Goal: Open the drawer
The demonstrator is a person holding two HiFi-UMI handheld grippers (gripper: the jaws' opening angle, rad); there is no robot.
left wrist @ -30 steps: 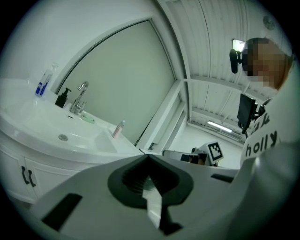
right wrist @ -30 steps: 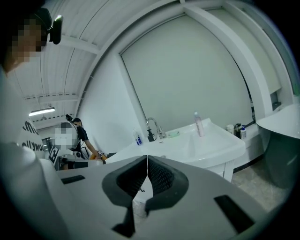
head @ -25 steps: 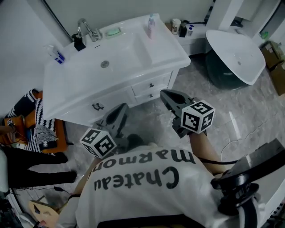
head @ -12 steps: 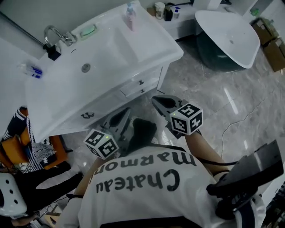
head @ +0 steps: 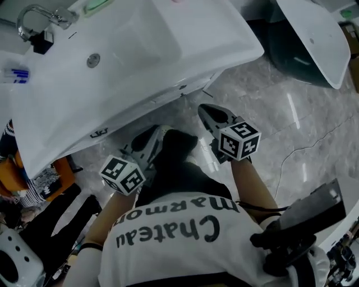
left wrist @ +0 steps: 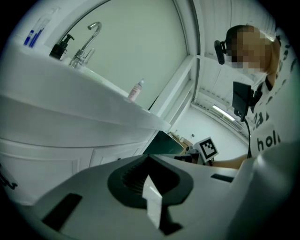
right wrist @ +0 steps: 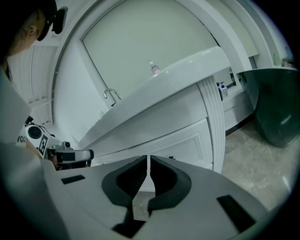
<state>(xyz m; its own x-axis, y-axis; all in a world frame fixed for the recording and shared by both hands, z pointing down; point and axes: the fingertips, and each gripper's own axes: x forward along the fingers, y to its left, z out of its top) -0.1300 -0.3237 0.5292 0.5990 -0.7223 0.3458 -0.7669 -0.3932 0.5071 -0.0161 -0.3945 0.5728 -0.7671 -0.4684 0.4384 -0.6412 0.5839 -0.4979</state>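
Observation:
The white vanity (head: 140, 50) fills the top of the head view, and its overhanging sink rim hides most of the drawer fronts. In the right gripper view a panelled drawer front (right wrist: 187, 140) lies just beyond my right gripper (right wrist: 148, 158), whose jaws are shut with nothing between them. My left gripper (left wrist: 147, 158) is also shut and empty, facing the cabinet front (left wrist: 108, 157) under the counter (left wrist: 70, 98). Seen from the head, the left gripper (head: 157, 133) and the right gripper (head: 204, 109) hang side by side below the sink rim, apart from the cabinet.
A faucet (head: 33, 14) and a dark soap dispenser (head: 42, 40) stand at the sink's back. A dark green tub with a white basin (head: 314, 39) is at the right. Clothes (head: 33, 179) are piled at the left. Grey marble floor (head: 269, 117) lies below.
Both grippers have dropped lower and come closer to the vanity front, now under the sink rim. The head view has tilted in over the sink. Both stay shut.

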